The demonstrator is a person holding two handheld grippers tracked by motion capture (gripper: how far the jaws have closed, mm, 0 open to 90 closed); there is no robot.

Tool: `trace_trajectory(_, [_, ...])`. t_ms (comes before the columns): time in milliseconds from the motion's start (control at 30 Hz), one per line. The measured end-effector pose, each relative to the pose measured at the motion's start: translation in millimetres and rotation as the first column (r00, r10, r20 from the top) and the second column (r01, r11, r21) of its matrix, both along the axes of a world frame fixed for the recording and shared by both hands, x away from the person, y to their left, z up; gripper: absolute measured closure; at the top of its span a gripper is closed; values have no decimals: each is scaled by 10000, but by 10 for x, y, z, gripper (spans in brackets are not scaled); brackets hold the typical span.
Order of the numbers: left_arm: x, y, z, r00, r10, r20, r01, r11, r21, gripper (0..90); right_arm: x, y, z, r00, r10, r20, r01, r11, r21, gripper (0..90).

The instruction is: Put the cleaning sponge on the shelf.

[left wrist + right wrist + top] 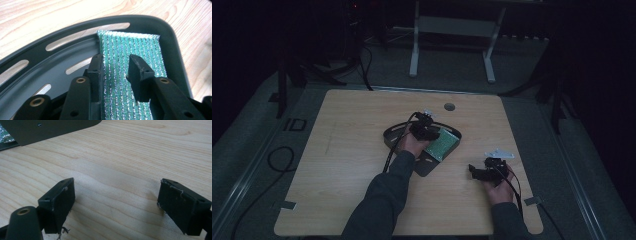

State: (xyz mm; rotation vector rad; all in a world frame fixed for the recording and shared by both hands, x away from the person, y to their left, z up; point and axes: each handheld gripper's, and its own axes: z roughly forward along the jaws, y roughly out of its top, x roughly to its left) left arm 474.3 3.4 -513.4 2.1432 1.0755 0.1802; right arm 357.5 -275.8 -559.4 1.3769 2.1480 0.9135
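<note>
One dark slotted tray [75, 50] is sitting mid-table, its near part running out of the left gripper view. One glittery green woven strip [130, 50] is lying in it. The left gripper [115, 68] is straddling the strip, parted; whether it is pinching is unclear. The right gripper [115, 205] is gaping empty over bare wood table [140, 157].

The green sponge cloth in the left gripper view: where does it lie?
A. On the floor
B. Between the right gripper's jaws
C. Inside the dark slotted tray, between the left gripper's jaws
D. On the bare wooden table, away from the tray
C: the green sponge cloth lies in the dark slotted tray, with a jaw of the left gripper on each side of it.
</note>
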Motion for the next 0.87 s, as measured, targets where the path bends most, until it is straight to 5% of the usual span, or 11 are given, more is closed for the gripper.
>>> trace_trajectory(333, [-32, 130, 137, 9995, 125, 287, -118, 9996, -242, 575, 0, 0, 0, 10000, 6, 1, -6, 10000, -3, 139])
trace_trajectory(867, [-207, 639, 342, 9938, 717, 852, -618, 9916, -1134, 507, 1, 0, 0, 10000, 4, 0, -4, 10000, 0, 138])
